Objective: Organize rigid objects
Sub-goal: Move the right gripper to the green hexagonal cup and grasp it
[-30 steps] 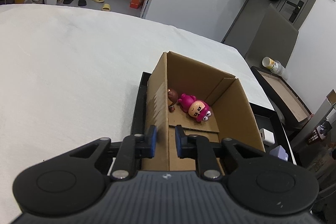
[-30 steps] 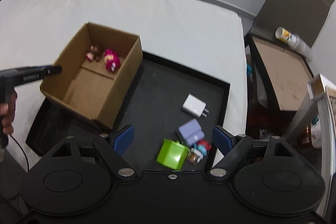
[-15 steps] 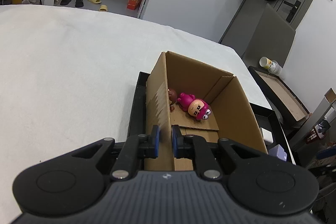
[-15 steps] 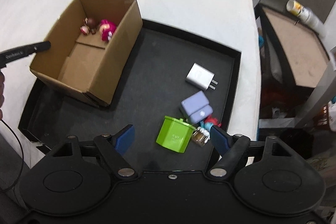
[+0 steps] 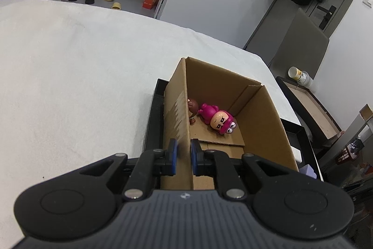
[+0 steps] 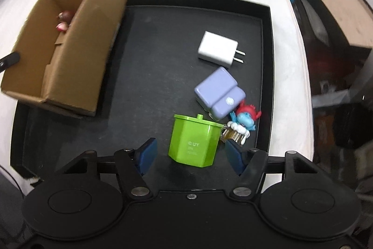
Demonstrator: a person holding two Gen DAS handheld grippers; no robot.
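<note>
A: What does the left tool [image 5: 184, 156] have hold of?

B: Its two blue pads are closed tight on the near left wall of an open brown cardboard box [image 5: 177, 113]. The wall stands upright between them.

A: What is inside the box?

B: Two small toys lie at its far end: a pink plastic figurine with a round face [image 5: 218, 118], and, touching it at its nine o'clock, a small brown-headed figurine [image 5: 193, 107] against the left wall.

A: Where does the box sit?

B: In the left part of a shallow black rectangular tray [image 6: 153, 67], which rests on a counter covered in white cloth [image 5: 77, 76].

A: And the right tool [image 6: 191, 154]?

B: It points steeply down over the tray's near edge. Its jaws have just been closing but are still apart, with a lime-green faceted plastic canister with a knobbed lid [image 6: 194, 139] between them. Neither pad touches it; it holds nothing.

A: What else lies on the tray?

B: Just beside the canister at two o'clock is a small blue and red figurine with a metal keyring [image 6: 243, 123]. At one o'clock from the canister, touching that figurine, is a lavender block-shaped charger [image 6: 219, 91]. Farther on, at twelve o'clock from the lavender one, a white wall charger with two metal prongs [image 6: 218, 49] lies apart from the rest.
</note>
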